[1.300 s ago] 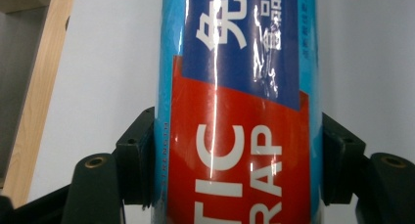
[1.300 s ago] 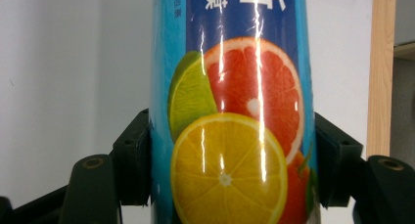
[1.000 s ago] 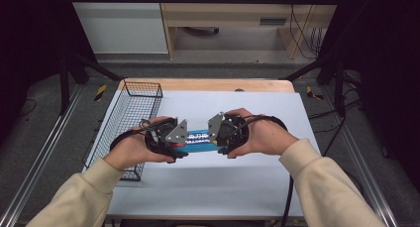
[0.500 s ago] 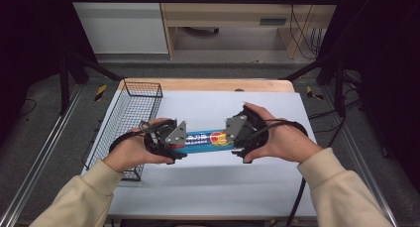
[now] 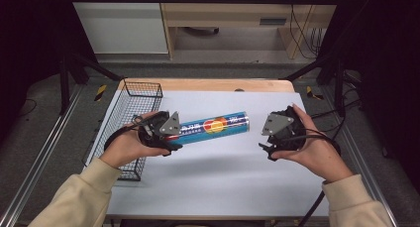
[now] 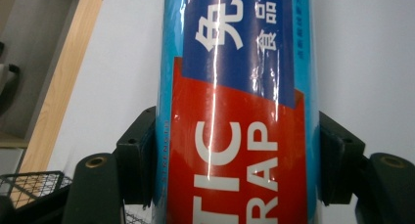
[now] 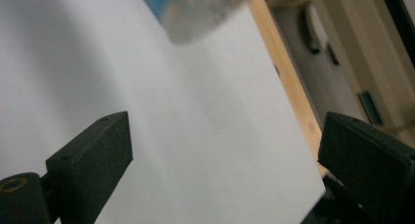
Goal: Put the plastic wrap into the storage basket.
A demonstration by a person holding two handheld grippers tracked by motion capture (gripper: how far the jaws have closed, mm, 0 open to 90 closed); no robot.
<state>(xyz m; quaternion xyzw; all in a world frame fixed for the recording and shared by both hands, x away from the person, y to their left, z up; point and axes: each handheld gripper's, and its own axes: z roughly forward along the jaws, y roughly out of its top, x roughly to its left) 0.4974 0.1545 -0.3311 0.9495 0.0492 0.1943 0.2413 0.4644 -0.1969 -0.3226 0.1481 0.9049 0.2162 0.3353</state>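
Clamping the plastic wrap tube [image 5: 214, 127] in our left hand-held gripper [image 5: 171, 138], we hold our right hand-held gripper [image 5: 265, 147] apart, empty, just beside its end.

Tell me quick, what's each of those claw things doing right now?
Left gripper: closed on the plastic wrap tube.
Right gripper: open, holding nothing.

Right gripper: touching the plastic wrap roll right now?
Apart. High view shows bare table between the right gripper and the plastic wrap roll; right gripper view shows its jaws open around nothing.
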